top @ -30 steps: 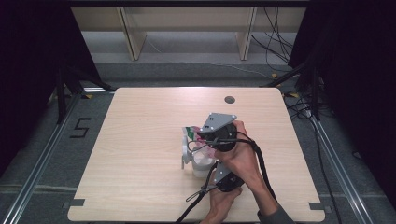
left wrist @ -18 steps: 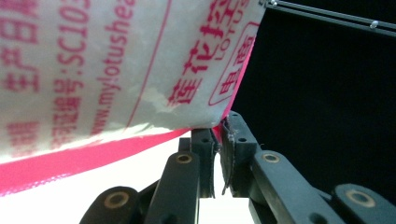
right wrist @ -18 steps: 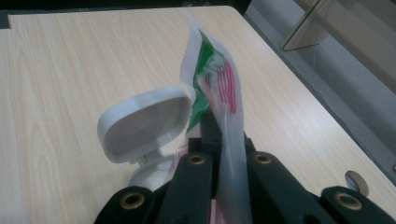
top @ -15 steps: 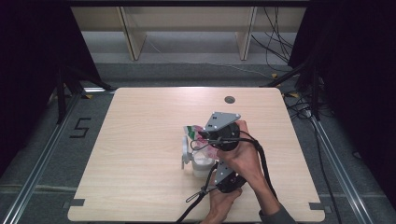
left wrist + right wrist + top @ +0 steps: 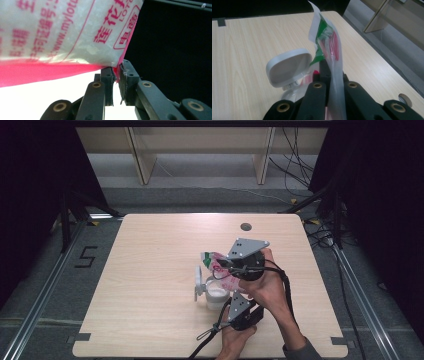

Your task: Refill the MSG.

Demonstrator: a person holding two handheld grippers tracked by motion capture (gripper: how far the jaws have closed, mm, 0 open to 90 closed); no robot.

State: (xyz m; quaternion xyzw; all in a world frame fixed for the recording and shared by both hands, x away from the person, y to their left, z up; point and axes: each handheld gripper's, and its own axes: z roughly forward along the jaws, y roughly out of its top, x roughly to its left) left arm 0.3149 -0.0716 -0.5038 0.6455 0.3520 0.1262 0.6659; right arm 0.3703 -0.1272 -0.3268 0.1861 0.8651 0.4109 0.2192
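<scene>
I see a light wooden table point(image 5: 150, 270) on a grey floor, with dark curtains at both sides and a pale shelf frame behind it. A round cable hole point(image 5: 245, 226) sits near the table's far edge.

Both of my hands work close together at the near right part of the table. The right gripper point(image 5: 231, 266) is the upper one in the high view, topped by its grey three-cornered plate. Its jaws are closed on a plastic bag point(image 5: 216, 265) printed in red and green. In the right gripper view the bag point(image 5: 329, 50) rises upright between the two black jaws, which press flat against it.

The left gripper point(image 5: 234, 295) is the lower one, nearer the table's front edge. In the left gripper view its jaws pinch the red lower corner of the bag point(image 5: 75, 37), which spreads up and to the left with red lettering on clear film. These jaws have just been opening slightly, yet the corner sits clamped between the pads.

Directly under the bag stands a small clear jar point(image 5: 216, 294) holding white contents. Its white hinged lid point(image 5: 199, 281) is swung open to the left and stands upright; in the right gripper view the lid point(image 5: 287, 67) shows just left of the jaws.
</scene>
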